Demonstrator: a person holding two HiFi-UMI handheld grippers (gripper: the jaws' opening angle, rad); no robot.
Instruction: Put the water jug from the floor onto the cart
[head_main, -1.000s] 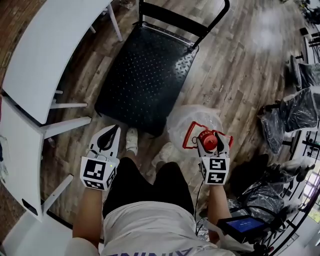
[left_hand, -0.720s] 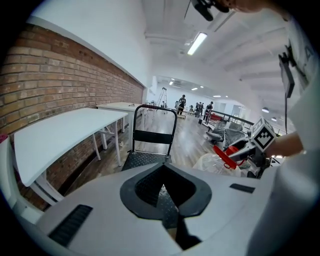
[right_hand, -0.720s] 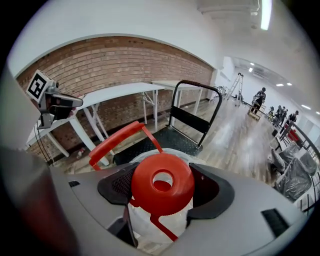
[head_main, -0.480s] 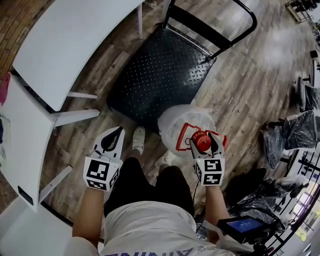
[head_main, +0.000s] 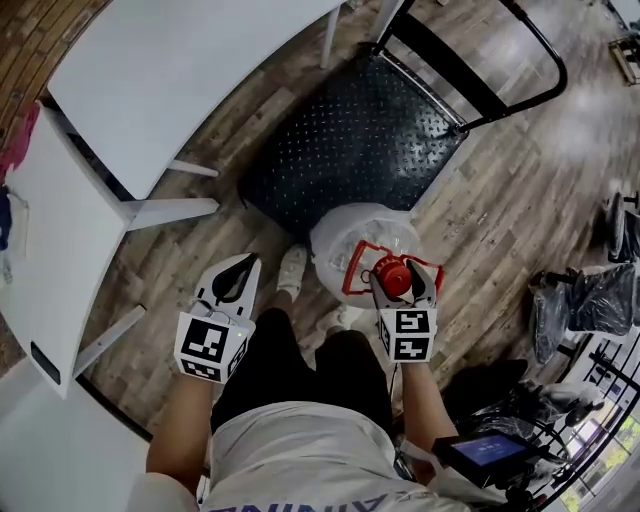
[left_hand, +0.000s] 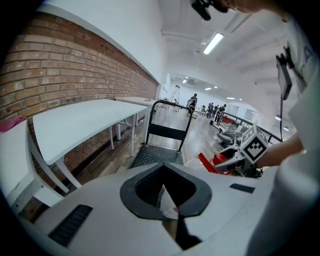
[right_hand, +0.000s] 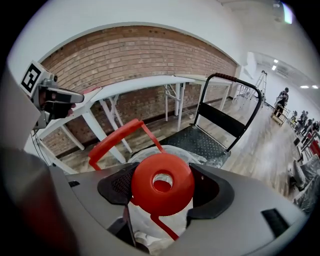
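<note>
Right hand-held gripper (head_main: 404, 268) clamps the water jug (head_main: 345, 238) by its red cap (right_hand: 162, 184), hiding the neck; left hand-held gripper (head_main: 248, 259) is closed.

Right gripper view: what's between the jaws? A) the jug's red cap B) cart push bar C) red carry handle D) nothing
A: the red cap of the water jug sits between the right gripper's dark pads, touching both; the red handle stands behind it.
</note>
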